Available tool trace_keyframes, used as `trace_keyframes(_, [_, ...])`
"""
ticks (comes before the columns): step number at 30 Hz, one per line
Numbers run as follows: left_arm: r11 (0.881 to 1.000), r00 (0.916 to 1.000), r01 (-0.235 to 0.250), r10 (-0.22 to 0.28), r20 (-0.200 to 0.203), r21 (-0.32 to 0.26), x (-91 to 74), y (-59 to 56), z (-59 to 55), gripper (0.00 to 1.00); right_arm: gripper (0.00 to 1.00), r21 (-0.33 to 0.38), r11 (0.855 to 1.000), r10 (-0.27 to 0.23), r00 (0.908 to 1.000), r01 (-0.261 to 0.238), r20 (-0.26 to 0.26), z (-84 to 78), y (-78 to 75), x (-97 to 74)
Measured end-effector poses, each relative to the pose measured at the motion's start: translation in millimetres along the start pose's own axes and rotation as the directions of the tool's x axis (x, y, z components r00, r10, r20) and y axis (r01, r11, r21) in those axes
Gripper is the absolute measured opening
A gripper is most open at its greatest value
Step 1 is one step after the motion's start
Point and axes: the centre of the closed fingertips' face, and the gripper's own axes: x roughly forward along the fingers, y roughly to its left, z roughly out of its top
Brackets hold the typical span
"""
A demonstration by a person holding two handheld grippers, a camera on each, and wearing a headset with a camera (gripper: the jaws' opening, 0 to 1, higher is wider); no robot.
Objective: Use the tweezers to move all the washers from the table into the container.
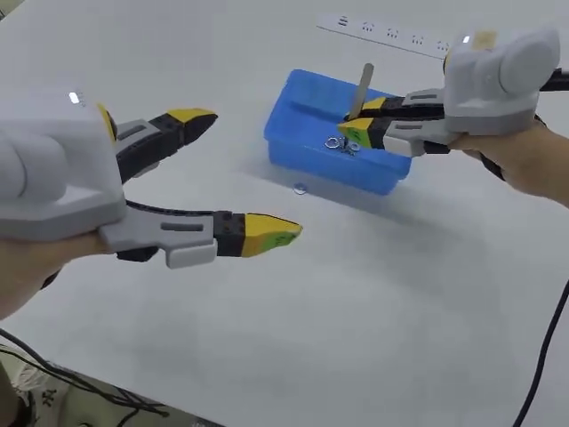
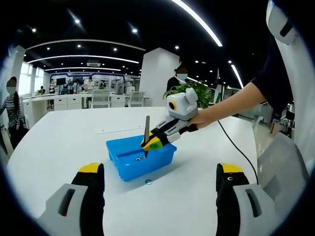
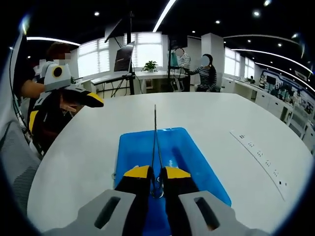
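**One washer lies on the table beside the container**

Head view. The right gripper (image 1: 360,133) is closed on the tweezers (image 1: 361,87), which are held nearly upright over the container (image 1: 302,147). Some washers (image 1: 340,144) are seen inside it, under the lower tip. Whether one of them is gripped by the tweezers cannot be told. One more washer (image 1: 300,189) lies on the table (image 1: 356,302), just beside the near wall of the container. The left gripper (image 1: 233,173) is wide open and nothing is held in it. A power strip (image 1: 391,34) lies well behind the container, and a cable (image 1: 544,347) is seen at the right edge.

Left gripper view. The single washer is seen in front of the container wall. The jaws of the left gripper are spread far apart, well away from it.

Right gripper view. The jaws are pressed together on the tweezers, with the container below them.

The washer on the table is probably to be taken next. The tweezers should first be lifted clear of the wall and then lowered from the open table side, because the wall stands close to the washer. The washer is flat and thin, so an even squeeze is needed, or it may be flicked away.
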Motion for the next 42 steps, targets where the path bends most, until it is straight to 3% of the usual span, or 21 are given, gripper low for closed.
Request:
trace_keyframes(12, [1.0,1.0,0.003,-0.003,0.0,-0.005,2.0,-1.3,0.3,1.0,0.07,-0.003,0.999,-0.041,0.9977,0.041,0.053,17.8,2.0,-12.3])
trace_keyframes(20, [1.0,0.9997,0.022,-0.022,0.013,-0.007,11.8,1.6,7.7,0.99,0.06,-0.013,1.0,-0.024,0.9946,0.026,0.101,32.0,16.2,-13.1])
trace_keyframes(23, [0.999,0.999,0.038,-0.037,0.023,-0.009,24.8,10.8,17.0,0.99,0.06,-0.032,0.999,-0.011,0.9939,0.015,0.11,37.2,23.4,-14.9])
trace_keyframes(25, [0.999,0.9974,0.043,-0.041,0.06,-0.022,33.2,16.9,29.0,0.98,0.06,-0.043,0.999,-0.011,0.9939,0.016,0.11,38.7,25.4,-15.7])
trace_keyframes(27, [1.0,0.9944,0.027,-0.025,0.103,-0.016,43.1,27.6,44.4,0.93,0.06,-0.042,0.999,-0.01,0.9936,0.015,0.113,39.5,25.1,-17.1])
trace_keyframes(28, [1.0,0.9919,-0.007,0.005,0.127,0.014,47.5,37.3,53.3,0.85,0.07,-0.043,0.999,-0.013,0.9935,0.018,0.113,39.8,24.8,-17.8])
trace_keyframes(30, [1.0,0.9904,-0.001,0.004,0.138,-0.024,56.0,45.0,61.3,0.75,0.07,-0.041,0.999,-0.01,0.9931,0.015,0.117,40.3,24.9,-19.3])
trace_keyframes(32, [0.999,0.9854,0.005,0.001,0.17,-0.033,62.4,48.8,70.9,0.74,0.07,-0.048,0.999,-0.006,0.9929,0.011,0.119,41.1,25.8,-21.4])
trace_keyframes(35, [1.0,0.9861,0.02,-0.016,0.165,-0.018,72.8,50.1,76.5,0.7,0.07,-0.051,0.999,0.002,0.9922,0.005,0.125,42.7,27.7,-23.2])
trace_keyframes(38, [0.999,0.9909,0.031,-0.034,0.13,0.023,81.3,50.3,75.5,0.6,0.07,-0.054,0.999,0.008,0.9914,-0.002,0.13,43.1,29.1,-23.5])
trace_keyframes(42, [0.996,0.9892,0.09,-0.092,0.114,0.023,88.7,46.0,73.5,0.53,0.07,-0.055,0.998,0.018,0.9911,-0.011,0.132,42.6,30.9,-23.1])
